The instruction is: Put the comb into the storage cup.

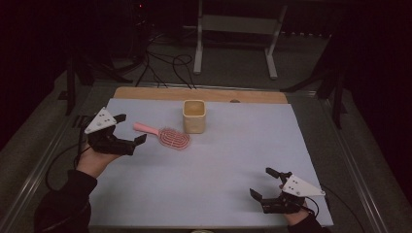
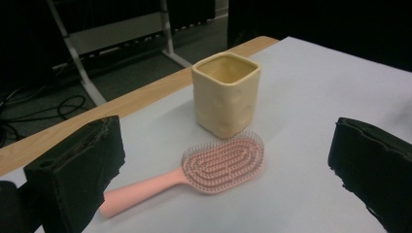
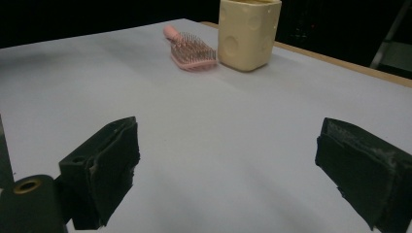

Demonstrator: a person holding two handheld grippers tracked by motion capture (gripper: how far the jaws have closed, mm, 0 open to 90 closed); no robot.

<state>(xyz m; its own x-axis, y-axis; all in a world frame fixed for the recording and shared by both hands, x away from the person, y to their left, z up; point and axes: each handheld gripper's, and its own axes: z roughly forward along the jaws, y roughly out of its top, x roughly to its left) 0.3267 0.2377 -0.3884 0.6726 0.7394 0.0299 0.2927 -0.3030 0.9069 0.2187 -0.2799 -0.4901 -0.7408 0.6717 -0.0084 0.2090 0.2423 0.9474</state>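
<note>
Two claws gape empty. Left claw nearest the hairbrush: pinch its handle, pointing 10 o'clock, then tip it into the cup.

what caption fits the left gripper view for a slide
Open left gripper faces a pink hairbrush lying bristles up beside a cream square cup on the white table cover.

It looked like a lab to me: I worked at a table under a pale sheet, with cables across grey carpet, a metal frame and dark surroundings.
</note>
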